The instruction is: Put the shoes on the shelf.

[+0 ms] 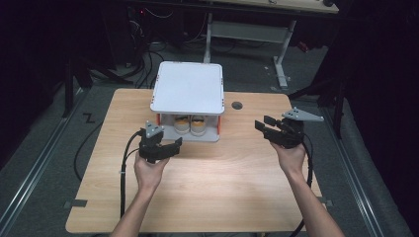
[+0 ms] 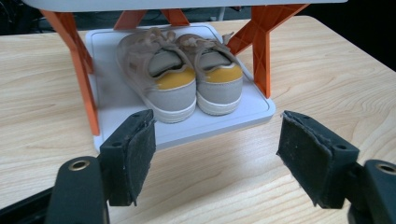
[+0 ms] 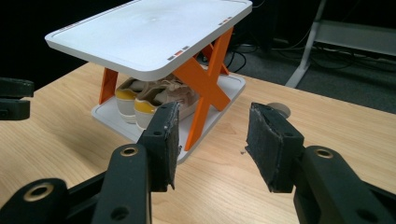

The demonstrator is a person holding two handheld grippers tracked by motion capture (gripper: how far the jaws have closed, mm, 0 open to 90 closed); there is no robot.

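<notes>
Dark lab floor with cables surrounds your wooden table (image 1: 207,187); a small two-tier rack (image 1: 188,86) with a white top and orange legs stands at the far centre. Its lower shelf (image 2: 187,133) holds a pair of shoes (image 2: 184,77), side by side and touching, yellow-collared heels facing you, long axes running 6 to 12 o'clock.

Your left gripper (image 1: 170,148) sits just off the shelf's front-left corner, jaws released and bare; the shoes lie near, at about 1 o'clock from it, heels straight ahead between its pads (image 2: 133,156).

Your right gripper (image 1: 267,129) hangs well apart at the rack's right side, jaws also released and bare, the shoes at about 10 o'clock behind an orange cross-brace (image 3: 205,88).

Judgement: the left hand is nearer and has the clear line through the open front.
</notes>
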